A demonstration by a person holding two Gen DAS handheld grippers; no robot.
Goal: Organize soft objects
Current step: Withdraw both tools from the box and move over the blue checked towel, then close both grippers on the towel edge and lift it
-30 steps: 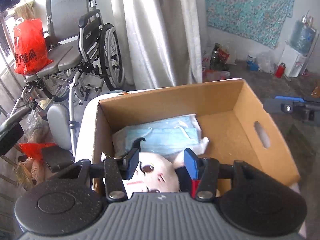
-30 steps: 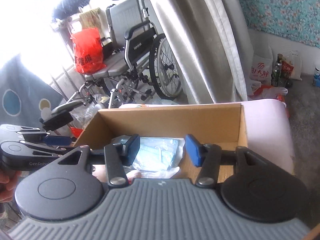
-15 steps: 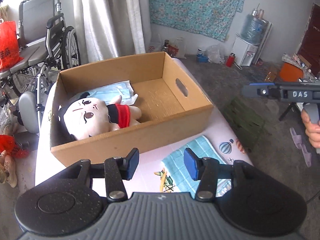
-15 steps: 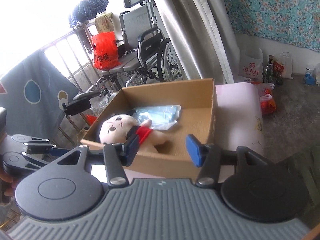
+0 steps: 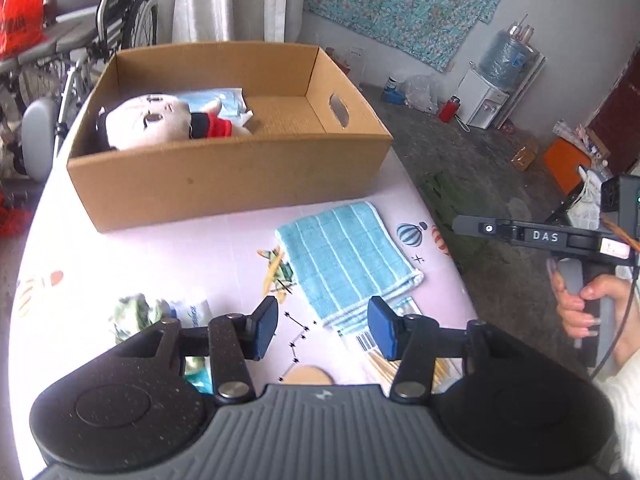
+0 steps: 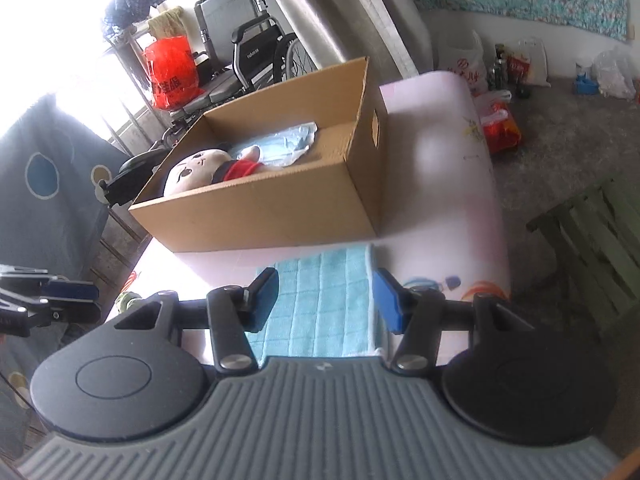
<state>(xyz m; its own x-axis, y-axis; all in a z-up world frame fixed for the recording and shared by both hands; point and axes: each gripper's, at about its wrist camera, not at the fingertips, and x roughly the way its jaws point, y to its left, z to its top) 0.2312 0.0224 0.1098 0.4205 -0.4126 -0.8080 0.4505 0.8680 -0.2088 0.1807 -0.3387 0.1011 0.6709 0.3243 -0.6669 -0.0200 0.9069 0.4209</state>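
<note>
A cardboard box [image 5: 224, 180] [image 6: 272, 212] stands on the pink table and holds a plush doll [image 5: 160, 122] [image 6: 200, 170] lying on a pack of blue face masks [image 5: 224, 98] [image 6: 292, 140]. In front of the box a folded teal towel [image 5: 348, 256] [image 6: 324, 300] lies flat. My left gripper [image 5: 322, 330] hovers open over the towel's near edge with nothing between its fingers. My right gripper [image 6: 326, 300] is open above the same towel, also holding nothing. The right gripper's body [image 5: 552, 236] shows at the right of the left wrist view, held by a hand [image 5: 588, 308].
A crumpled green and white packet [image 5: 160, 316] lies at the table's near left. A pack of wooden sticks with a barcode [image 5: 396, 360] lies under the left gripper. A wheelchair [image 6: 248, 60], a curtain and a red bag [image 6: 172, 72] stand behind the box. A green stool [image 6: 592, 240] is right of the table.
Both grippers have pulled back out of the box toward the table's near side. The doll now lies in the box, and the teal towel has come into view beneath both grippers.
</note>
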